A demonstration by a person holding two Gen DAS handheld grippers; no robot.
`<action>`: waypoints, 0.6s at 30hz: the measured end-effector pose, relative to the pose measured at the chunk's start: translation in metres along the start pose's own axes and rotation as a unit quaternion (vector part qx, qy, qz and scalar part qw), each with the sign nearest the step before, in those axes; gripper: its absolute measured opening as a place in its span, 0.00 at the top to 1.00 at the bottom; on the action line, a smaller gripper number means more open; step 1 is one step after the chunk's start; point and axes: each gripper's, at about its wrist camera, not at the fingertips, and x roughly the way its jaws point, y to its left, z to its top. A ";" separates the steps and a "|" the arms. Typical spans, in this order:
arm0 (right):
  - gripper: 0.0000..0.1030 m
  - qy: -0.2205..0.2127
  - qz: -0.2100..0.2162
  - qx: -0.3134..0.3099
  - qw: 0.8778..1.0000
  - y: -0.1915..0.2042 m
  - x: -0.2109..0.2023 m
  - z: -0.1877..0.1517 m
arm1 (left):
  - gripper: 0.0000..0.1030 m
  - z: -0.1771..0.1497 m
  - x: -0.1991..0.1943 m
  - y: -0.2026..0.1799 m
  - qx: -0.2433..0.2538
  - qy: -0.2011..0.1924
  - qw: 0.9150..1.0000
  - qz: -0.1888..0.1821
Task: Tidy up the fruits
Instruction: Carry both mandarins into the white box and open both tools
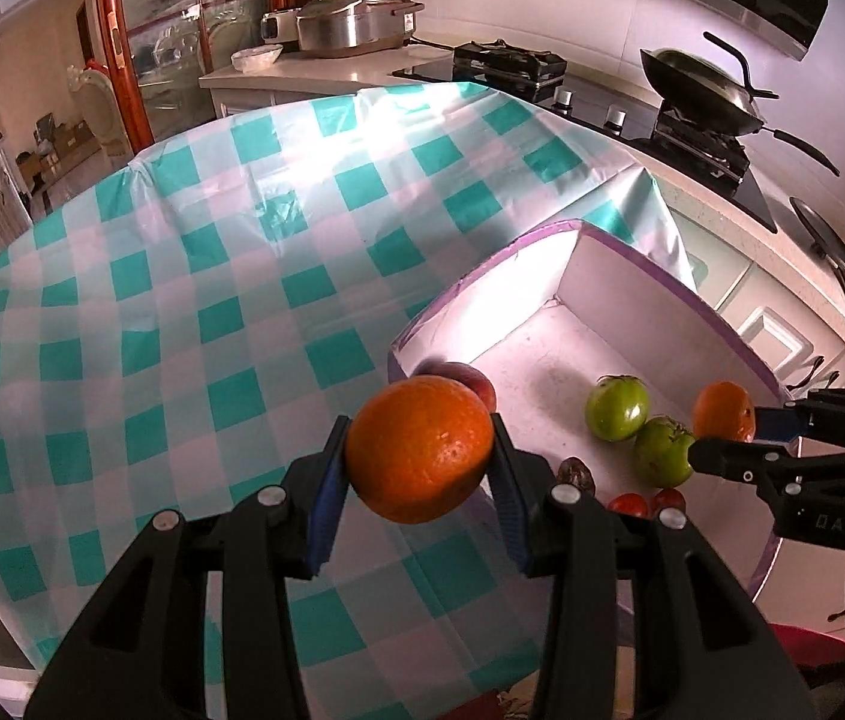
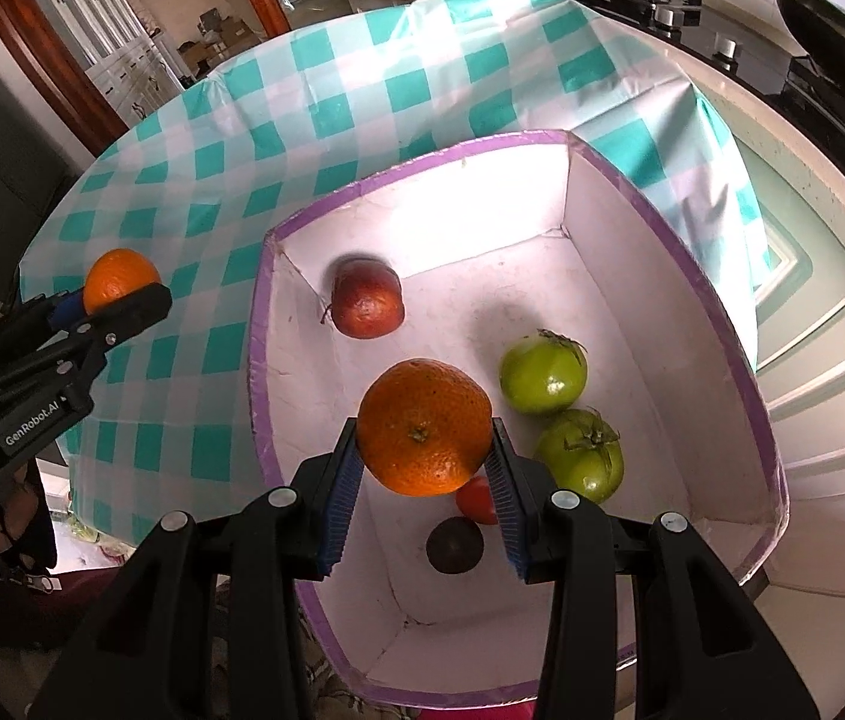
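Over the white box (image 2: 716, 276) on the checked table (image 2: 230, 180), the right claw (image 2: 425, 462) clamps an orange (image 2: 425, 426) above a dark fruit (image 2: 454, 546), small red fruit (image 2: 476, 501), two green tomatoes (image 2: 544, 372) and a far-corner red apple (image 2: 367, 298), while beside the box the left claw (image 1: 419, 468) grips another orange (image 1: 419, 447).

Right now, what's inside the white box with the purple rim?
Inside the box: a dark red fruit, two green fruits, a small red one and a dark round one. The held orange partly covers the red one.
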 end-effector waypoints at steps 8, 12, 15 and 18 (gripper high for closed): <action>0.61 0.001 -0.005 0.013 1.000 -0.011 0.003 0.001 | 0.58 0.006 0.007 -0.010 0.013 0.003 1.000 -0.005; 0.61 0.005 -0.014 0.029 0.999 -0.024 0.005 -0.001 | 0.58 0.010 0.017 -0.018 0.027 0.011 0.999 -0.014; 0.61 0.007 -0.024 0.047 0.999 -0.036 0.006 -0.004 | 0.58 0.012 0.025 -0.031 0.047 0.019 0.998 -0.025; 0.61 0.010 -0.037 0.070 0.997 -0.052 0.006 -0.008 | 0.58 0.016 0.035 -0.049 0.075 0.023 0.996 -0.043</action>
